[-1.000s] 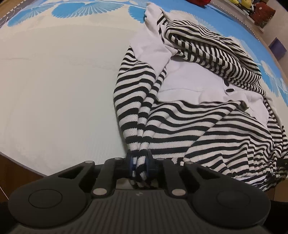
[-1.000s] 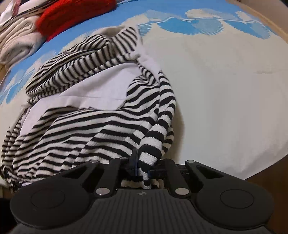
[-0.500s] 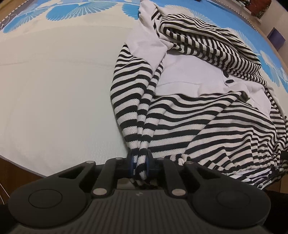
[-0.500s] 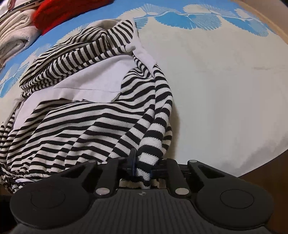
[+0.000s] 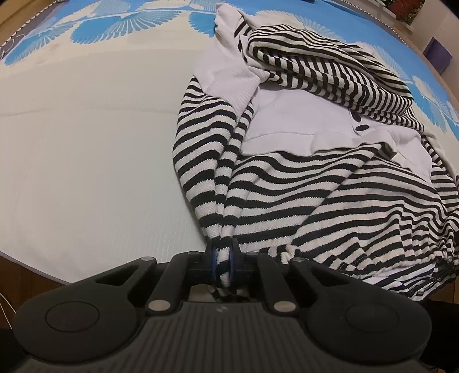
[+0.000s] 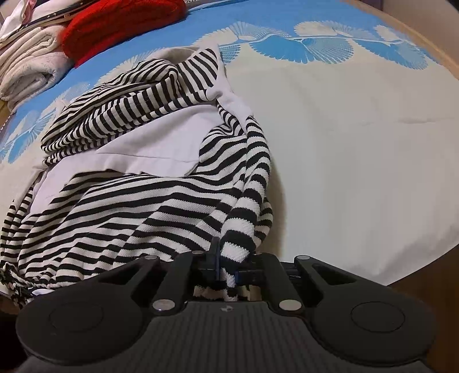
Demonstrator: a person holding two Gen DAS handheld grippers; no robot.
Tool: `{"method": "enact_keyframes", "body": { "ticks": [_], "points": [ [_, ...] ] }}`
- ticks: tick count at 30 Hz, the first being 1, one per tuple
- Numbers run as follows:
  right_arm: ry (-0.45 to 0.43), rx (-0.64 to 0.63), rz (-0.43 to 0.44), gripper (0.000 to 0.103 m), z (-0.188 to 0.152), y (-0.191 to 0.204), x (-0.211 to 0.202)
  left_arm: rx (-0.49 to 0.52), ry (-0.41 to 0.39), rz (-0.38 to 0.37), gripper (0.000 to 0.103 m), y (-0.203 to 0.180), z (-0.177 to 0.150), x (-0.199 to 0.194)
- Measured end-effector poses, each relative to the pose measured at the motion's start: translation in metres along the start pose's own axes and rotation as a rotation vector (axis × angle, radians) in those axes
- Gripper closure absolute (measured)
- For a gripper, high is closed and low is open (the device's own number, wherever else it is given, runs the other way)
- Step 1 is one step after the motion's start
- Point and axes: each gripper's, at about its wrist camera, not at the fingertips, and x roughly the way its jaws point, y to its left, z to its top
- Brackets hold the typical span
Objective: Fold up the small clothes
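Left hand-held gripper [image 5: 221,259] and right hand-held gripper [image 6: 226,262] each clamp bunched hem of the striped garment [image 5: 315,186], crumpled at the bed's [image 5: 86,157] near edge; red knit [image 6: 120,25] and white folded clothes [image 6: 31,63] along far edge.

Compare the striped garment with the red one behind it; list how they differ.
The striped garment is black-and-white banded with plain white panels; the red garment is one solid colour. The striped one lies spread and rumpled near the camera, pinched by the right gripper; the red one sits bunched farther back, untouched. Both rest on the blue-and-white patterned sheet.
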Motion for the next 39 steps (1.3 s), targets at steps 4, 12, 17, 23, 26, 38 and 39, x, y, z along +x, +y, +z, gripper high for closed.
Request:
{"method": "enact_keyframes", "body": {
  "ticks": [4, 12, 17, 23, 26, 38, 39],
  "points": [
    [0.002, -0.001, -0.001, 0.095, 0.000, 0.000, 0.000, -0.001, 0.000, 0.000, 0.095, 0.000, 0.000, 0.000],
    [0.076, 0.017, -0.012, 0.086, 0.000, -0.001, 0.012, -0.047, 0.039, -0.009, 0.079, 0.007, 0.000, 0.004],
    [0.092, 0.007, -0.022, 0.063, 0.000, 0.002, 0.016, -0.047, 0.045, -0.007, 0.078, 0.007, 0.000, 0.003],
    [0.104, -0.043, -0.018, 0.065, -0.002, 0.009, 0.020, -0.016, 0.050, -0.003, 0.079, 0.001, -0.002, 0.004],
    [0.101, -0.068, -0.016, 0.084, -0.003, 0.011, 0.019, -0.004, 0.048, -0.015, 0.091, 0.000, -0.002, 0.003],
    [-0.154, 0.154, 0.203, 0.098, 0.029, -0.015, -0.076, 0.066, -0.186, -0.144, 0.098, -0.002, 0.004, -0.092],
    [-0.181, 0.151, 0.226, 0.098, 0.028, -0.016, -0.090, 0.063, -0.198, -0.167, 0.098, 0.001, 0.003, -0.103]
  ]
}}
